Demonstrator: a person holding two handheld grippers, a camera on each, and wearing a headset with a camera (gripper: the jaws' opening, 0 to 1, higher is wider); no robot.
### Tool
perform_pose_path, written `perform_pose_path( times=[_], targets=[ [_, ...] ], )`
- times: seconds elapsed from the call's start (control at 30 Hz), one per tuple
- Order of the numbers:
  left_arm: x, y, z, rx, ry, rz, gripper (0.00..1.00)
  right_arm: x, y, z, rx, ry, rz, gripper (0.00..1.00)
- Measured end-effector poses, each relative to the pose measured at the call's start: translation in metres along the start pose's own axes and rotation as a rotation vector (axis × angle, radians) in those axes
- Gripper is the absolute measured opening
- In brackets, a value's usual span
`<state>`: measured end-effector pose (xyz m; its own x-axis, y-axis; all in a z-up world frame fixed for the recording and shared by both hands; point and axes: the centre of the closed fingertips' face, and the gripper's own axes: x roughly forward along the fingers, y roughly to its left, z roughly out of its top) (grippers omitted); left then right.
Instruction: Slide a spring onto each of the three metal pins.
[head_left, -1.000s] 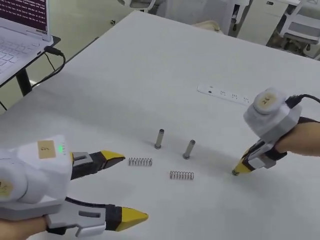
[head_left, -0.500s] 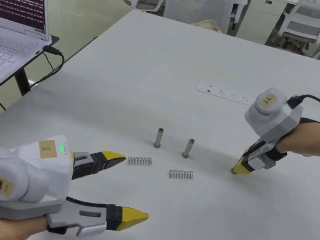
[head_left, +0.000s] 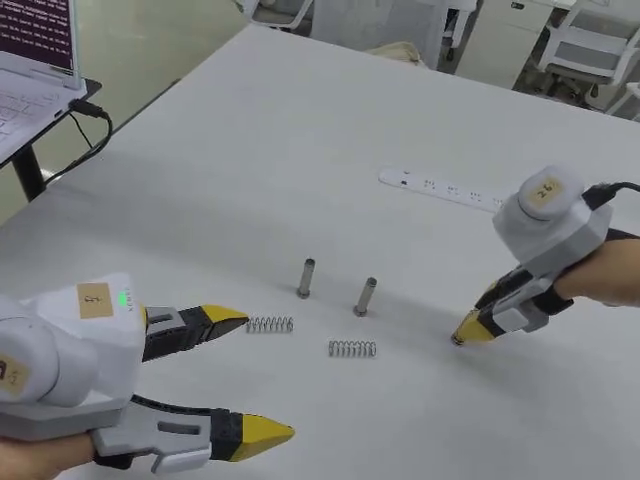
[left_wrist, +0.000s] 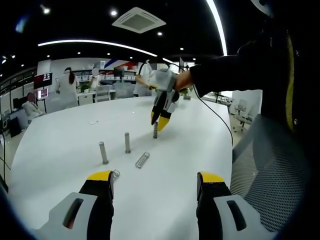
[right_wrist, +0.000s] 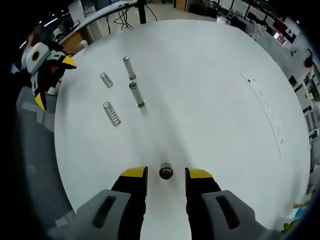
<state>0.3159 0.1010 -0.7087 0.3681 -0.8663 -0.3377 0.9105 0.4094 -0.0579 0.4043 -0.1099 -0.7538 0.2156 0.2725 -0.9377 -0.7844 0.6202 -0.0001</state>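
Observation:
Two bare metal pins (head_left: 305, 278) (head_left: 366, 297) stand upright mid-table. Two loose springs (head_left: 270, 324) (head_left: 352, 348) lie just in front of them. My left gripper (head_left: 250, 376) is open at the near left, its upper fingertip close to the left spring (left_wrist: 115, 174). My right gripper (head_left: 466, 330) points down at the table on the right. The third pin (right_wrist: 166, 171) shows end-on between its slightly parted jaws, with a gap on each side. In the left gripper view this pin (left_wrist: 155, 130) looks ribbed, like a spring around it, just under the right gripper (left_wrist: 161, 117).
A white power strip (head_left: 440, 188) lies further back on the white table (head_left: 250, 160). A laptop (head_left: 30, 60) sits on a stand off the table's left edge. Chairs (head_left: 590, 60) stand beyond the far edge.
The head view has shifted a little. The right gripper's tips sit slightly higher than before. The pins, the springs and the left gripper have stayed put.

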Motion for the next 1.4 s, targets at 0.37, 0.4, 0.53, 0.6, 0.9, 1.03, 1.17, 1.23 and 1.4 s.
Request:
perform_pose_path(
  times=[0.37, 0.4, 0.53, 0.6, 0.9, 1.03, 1.17, 1.23, 1.4],
  targets=[
    [0.009, 0.005, -0.001, 0.017, 0.023, -0.020, 0.62, -0.020, 0.001, 0.001, 0.009, -0.056, -0.033, 0.29],
    [0.010, 0.006, -0.001, 0.013, 0.024, -0.023, 0.61, -0.022, 0.002, 0.002, 0.010, -0.062, -0.037, 0.29],
    [0.016, 0.007, 0.001, 0.010, 0.025, -0.039, 0.60, -0.033, 0.005, 0.005, 0.014, -0.093, -0.047, 0.29],
    [0.020, 0.007, 0.000, 0.013, 0.029, -0.048, 0.60, -0.036, 0.006, 0.005, 0.014, -0.100, -0.051, 0.30],
    [0.040, 0.009, -0.007, 0.048, 0.069, -0.103, 0.58, -0.050, 0.020, 0.002, 0.011, -0.138, -0.074, 0.30],
    [0.048, 0.009, -0.005, 0.057, 0.070, -0.122, 0.56, -0.057, 0.027, 0.000, 0.018, -0.157, -0.083, 0.30],
    [0.057, 0.009, -0.006, 0.062, 0.074, -0.138, 0.55, -0.064, 0.034, -0.002, 0.022, -0.174, -0.095, 0.30],
    [0.061, 0.010, -0.008, 0.065, 0.079, -0.144, 0.53, -0.067, 0.037, -0.002, 0.023, -0.182, -0.098, 0.30],
    [0.074, 0.012, -0.012, 0.074, 0.088, -0.160, 0.51, -0.075, 0.043, -0.001, 0.034, -0.211, -0.113, 0.31]
  ],
)
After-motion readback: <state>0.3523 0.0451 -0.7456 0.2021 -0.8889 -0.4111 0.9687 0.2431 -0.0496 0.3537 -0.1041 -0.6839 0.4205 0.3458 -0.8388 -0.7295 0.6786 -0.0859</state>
